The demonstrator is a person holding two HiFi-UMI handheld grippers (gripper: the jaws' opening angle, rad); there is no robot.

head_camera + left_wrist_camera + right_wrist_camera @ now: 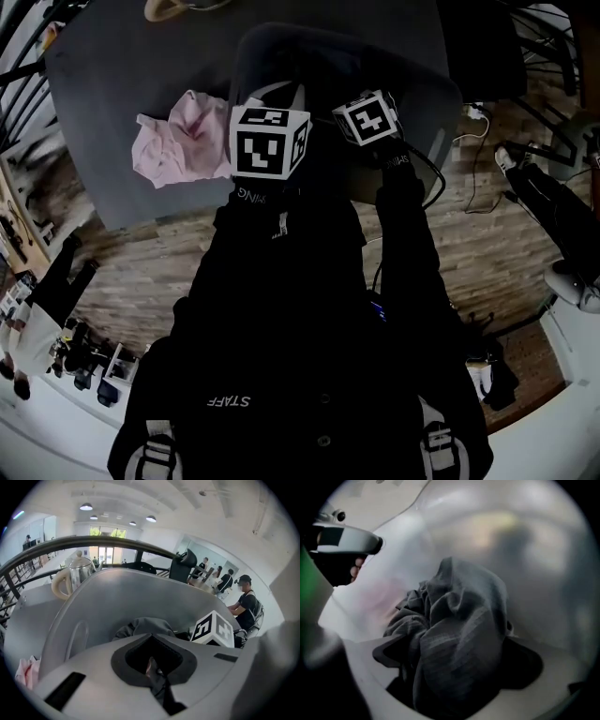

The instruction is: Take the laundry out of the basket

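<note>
A round grey basket (309, 37) stands on the dark table. Both marker cubes, left (269, 141) and right (367, 117), hang over it, and the jaws are hidden there. In the right gripper view a crumpled dark grey garment (459, 620) lies in the basket (534, 573). My right gripper (454, 667) is open wide, its jaws on either side of the garment. My left gripper (154, 677) points over the basket wall (117, 597) at the same garment (145, 626). Its jaws stand close together with a dark scrap in the slit. A pink garment (183, 141) lies on the table to the left.
A metal kettle (77, 571) stands on the table beyond the basket, and a tan object (169, 7) lies at the far edge. A dark railing (93, 541) arches behind. People (243, 602) sit at the right. Cables (478, 141) trail on the wooden floor.
</note>
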